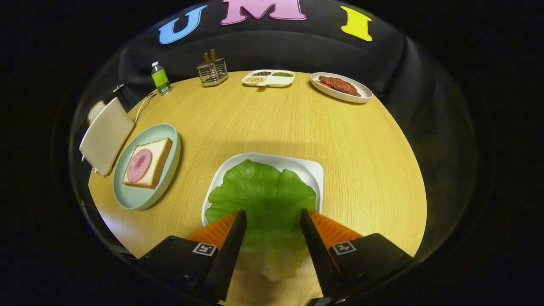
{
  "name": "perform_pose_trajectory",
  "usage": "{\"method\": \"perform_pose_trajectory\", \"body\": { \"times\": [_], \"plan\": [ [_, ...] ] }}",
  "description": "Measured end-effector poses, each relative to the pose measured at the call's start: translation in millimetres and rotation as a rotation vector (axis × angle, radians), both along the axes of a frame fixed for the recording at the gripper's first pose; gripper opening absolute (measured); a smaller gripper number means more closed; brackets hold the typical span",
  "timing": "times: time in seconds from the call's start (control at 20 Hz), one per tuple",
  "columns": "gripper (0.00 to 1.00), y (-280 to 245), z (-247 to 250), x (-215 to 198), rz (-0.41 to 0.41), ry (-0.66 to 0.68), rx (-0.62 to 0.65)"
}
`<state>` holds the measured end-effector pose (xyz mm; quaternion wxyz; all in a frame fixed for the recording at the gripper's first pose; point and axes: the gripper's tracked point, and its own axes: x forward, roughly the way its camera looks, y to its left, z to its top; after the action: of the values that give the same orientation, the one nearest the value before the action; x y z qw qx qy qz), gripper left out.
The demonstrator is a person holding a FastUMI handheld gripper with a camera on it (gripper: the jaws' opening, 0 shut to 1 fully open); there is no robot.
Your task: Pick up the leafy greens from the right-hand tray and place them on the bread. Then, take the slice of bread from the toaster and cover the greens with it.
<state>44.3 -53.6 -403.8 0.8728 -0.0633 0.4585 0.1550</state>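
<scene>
Gripper (273, 216) spread wide astride leafy greens (263, 204) on white tray (312, 170), frame bottom centre, fingers apart from the leaf. Bread (148, 162) with ham at left; toaster (106, 135) beyond.

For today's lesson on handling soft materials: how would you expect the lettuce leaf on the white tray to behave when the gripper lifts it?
The lettuce leaf looks thin and ruffled, so it will probably flop and droop from the open gripper once pinched. Its stem end already overhangs the white tray, suggesting little weight. Its surface looks glossy, so it may slip.
</scene>
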Motion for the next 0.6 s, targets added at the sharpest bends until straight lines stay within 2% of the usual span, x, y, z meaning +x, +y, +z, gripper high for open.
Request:
{"method": "perform_pose_trajectory", "body": {
  "times": [0.05, 0.15, 0.2, 0.25, 0.3, 0.35, 0.4, 0.55, 0.6],
  "plan": [
    [0.78, 0.1, 0.1, -0.9, 0.003, -0.003, 0.001],
    [0.76, -0.1, 0.3, -0.1, 0.012, 0.01, -0.001],
    [0.68, -0.9, 1.0, 1.3, 0.011, 0.013, -0.002],
    [0.48, -2.4, 0.9, 2.0, 0.012, 0.009, -0.002],
    [0.44, -4.0, 0.3, 4.3, 0.013, 0.007, -0.002],
    [0.25, -5.0, 0.3, 3.5, 0.013, 0.005, 0.001],
    [0.18, -4.1, 1.5, 3.4, 0.026, 0.007, 0.007],
    [0.07, -5.6, 0.6, 4.3, 0.017, 0.027, 0.027],
    [0.07, -5.4, 1.2, 4.5, 0.005, 0.036, 0.034]
  ]
}}
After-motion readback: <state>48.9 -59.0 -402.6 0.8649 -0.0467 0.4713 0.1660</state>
